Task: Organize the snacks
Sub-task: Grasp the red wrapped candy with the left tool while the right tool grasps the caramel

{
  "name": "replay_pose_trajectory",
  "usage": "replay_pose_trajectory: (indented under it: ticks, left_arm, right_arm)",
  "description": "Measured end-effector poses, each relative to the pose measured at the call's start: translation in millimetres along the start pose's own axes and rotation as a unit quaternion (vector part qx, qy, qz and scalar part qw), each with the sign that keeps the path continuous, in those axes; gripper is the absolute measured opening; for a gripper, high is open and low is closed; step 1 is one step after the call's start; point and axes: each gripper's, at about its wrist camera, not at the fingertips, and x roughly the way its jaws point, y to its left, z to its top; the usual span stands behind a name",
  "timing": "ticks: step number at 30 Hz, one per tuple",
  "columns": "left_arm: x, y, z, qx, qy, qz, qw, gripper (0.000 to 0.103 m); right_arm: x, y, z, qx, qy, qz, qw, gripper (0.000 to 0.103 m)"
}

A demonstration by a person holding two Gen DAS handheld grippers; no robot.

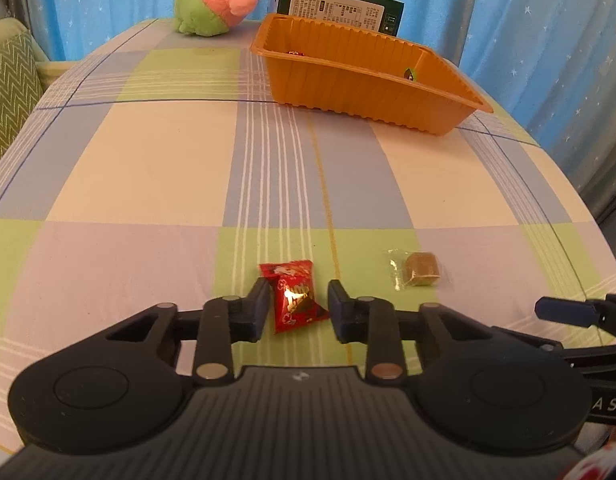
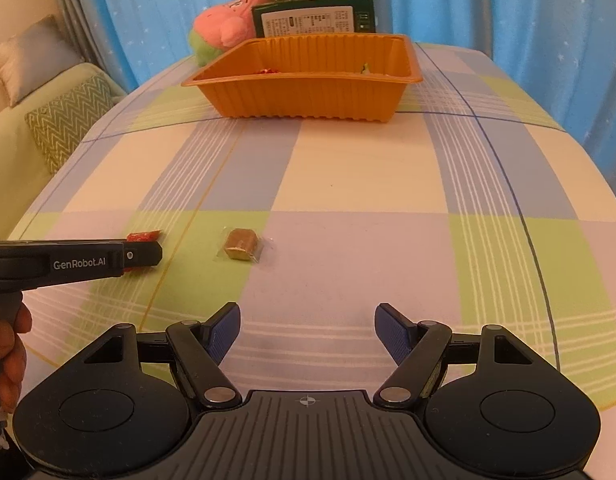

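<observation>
The left gripper is spread around the red snack packet, which lies on the counter near its front edge; only the left finger seems to touch it. The right gripper hovers spread wide, holding nothing. A clear-wrapped brown candy lies just beside the packet. The orange tray sits toward the far edge.
</observation>
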Motion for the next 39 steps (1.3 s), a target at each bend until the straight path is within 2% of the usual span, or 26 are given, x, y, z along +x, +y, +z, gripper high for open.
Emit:
replay_pose_trajectory:
  ticks: [3, 12, 19, 22, 28, 31, 39]
  left_arm:
    - [0.4, 2.1, 1.1, 0.009, 0.000, 0.000, 1.0000, 0.019]
    - [-3.6, 14.6, 2.6, 0.005, 0.001, 0.005, 1.0000, 0.019]
    - [-7.3, 19.9, 4.7, -0.003, -0.006, 0.003, 1.0000, 0.019]
    - [-8.8, 22.0, 6.3, -0.005, -0.008, 0.002, 1.0000, 0.019]
    - [-11.3, 26.0, 6.4, -0.009, -0.011, 0.000, 0.9999, 0.019]
    - [-12.3, 27.1, 5.1, -0.012, -0.011, -0.001, 0.9999, 0.019]
    - [-12.9, 29.9, 0.9, -0.017, -0.006, -0.002, 0.9998, 0.019]
  right_arm:
    - [6.1, 2.6, 5.0, -0.021, -0.002, 0.008, 1.000, 0.075]
    - [33.4, 15.2, 29.1, -0.129, -0.006, 0.028, 0.991, 0.074]
    - [51.1, 20.4, 32.7, -0.162, 0.004, 0.041, 0.986, 0.074]
    - [55.6, 22.0, 31.9, -0.170, 0.008, 0.044, 0.985, 0.067]
    - [60.7, 24.6, 34.2, -0.185, -0.009, 0.051, 0.981, 0.064]
    - [62.8, 28.2, 35.7, -0.198, -0.016, 0.060, 0.978, 0.054]
    - [64.6, 35.8, 34.1, -0.220, -0.023, 0.074, 0.972, 0.039]
